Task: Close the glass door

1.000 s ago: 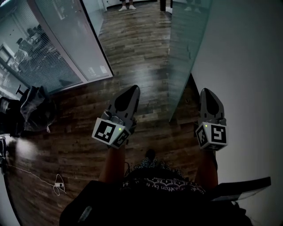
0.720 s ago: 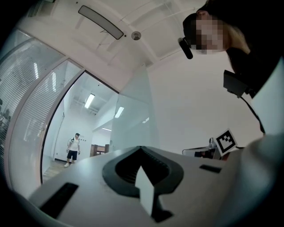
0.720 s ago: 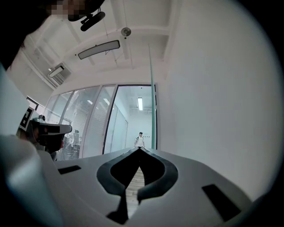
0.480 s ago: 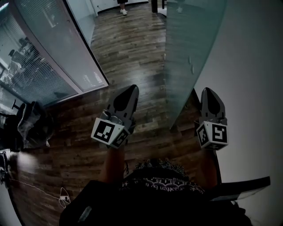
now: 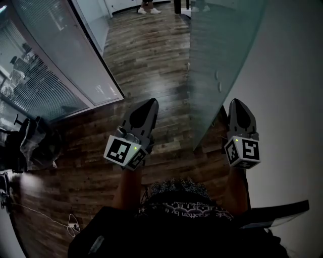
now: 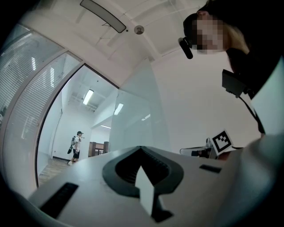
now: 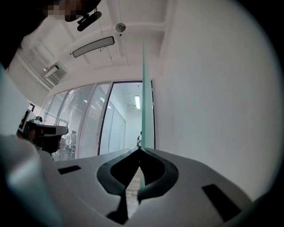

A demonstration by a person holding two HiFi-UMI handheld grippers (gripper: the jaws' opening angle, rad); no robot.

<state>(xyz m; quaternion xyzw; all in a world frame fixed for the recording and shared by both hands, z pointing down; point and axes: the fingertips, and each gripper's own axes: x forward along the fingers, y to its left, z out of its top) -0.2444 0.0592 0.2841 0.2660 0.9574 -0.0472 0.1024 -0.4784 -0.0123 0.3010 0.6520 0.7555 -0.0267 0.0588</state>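
Observation:
The frosted glass door (image 5: 217,50) stands open, edge-on to me and close along the white wall (image 5: 292,101); its lower corner reaches the wooden floor (image 5: 151,55) between my two grippers. My left gripper (image 5: 150,101) is shut and empty, left of the door's edge and apart from it. On the wall side of the door my right gripper (image 5: 236,102) is also shut and holds nothing. In the left gripper view the door (image 6: 137,111) rises beyond the closed jaws of the left gripper (image 6: 141,148). The right gripper (image 7: 140,148) points straight at the door's thin green edge (image 7: 143,97).
A glass partition with blinds (image 5: 60,55) runs along the left. A dark bag (image 5: 35,141) lies by it, and a thin cable (image 5: 70,224) trails on the floor. Someone's feet (image 5: 149,9) show at the corridor's far end; a person (image 6: 76,144) walks there.
The whole view has slid forward along the corridor, so the door's lower corner and the partition sit a little nearer. Both grippers went along with it and stayed shut.

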